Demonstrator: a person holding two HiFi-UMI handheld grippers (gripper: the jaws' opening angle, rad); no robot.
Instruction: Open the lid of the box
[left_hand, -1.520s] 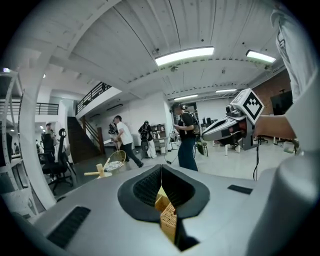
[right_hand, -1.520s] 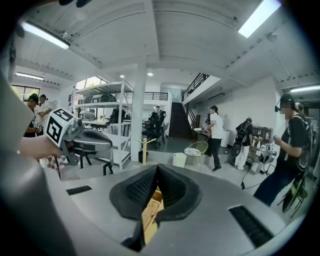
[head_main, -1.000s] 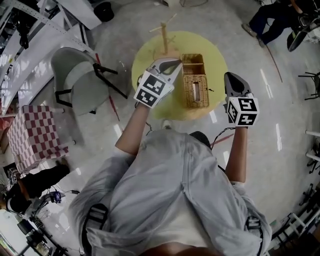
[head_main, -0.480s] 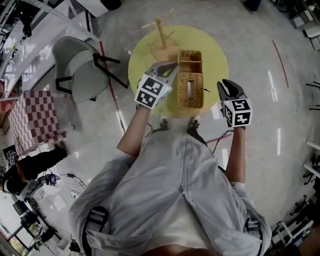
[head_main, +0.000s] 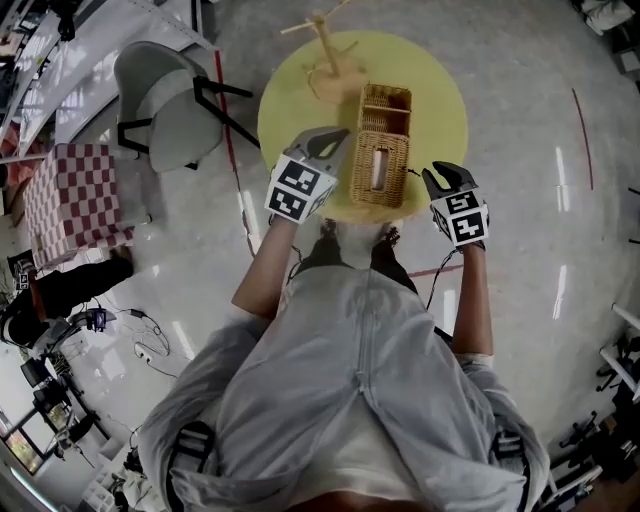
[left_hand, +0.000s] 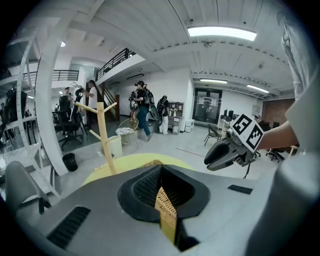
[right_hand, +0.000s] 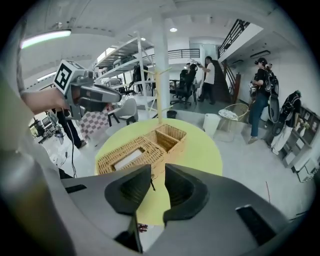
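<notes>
Lying toward the desk's near edge, the wicker box keeps its lid shut beside 1 open compartment. The left gripper's fingers are closed and the right gripper's fingers are slightly apart; the right gripper has drawn nearer the box.

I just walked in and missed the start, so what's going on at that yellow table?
A person stands over the yellow table holding a gripper in each hand, either side of a wicker box. The left gripper hovers by the box's left edge, jaws meeting at the tips, holding nothing; the right gripper hovers at its right, jaws apart, empty. The slotted lid lies flat on the box, untouched.
</notes>
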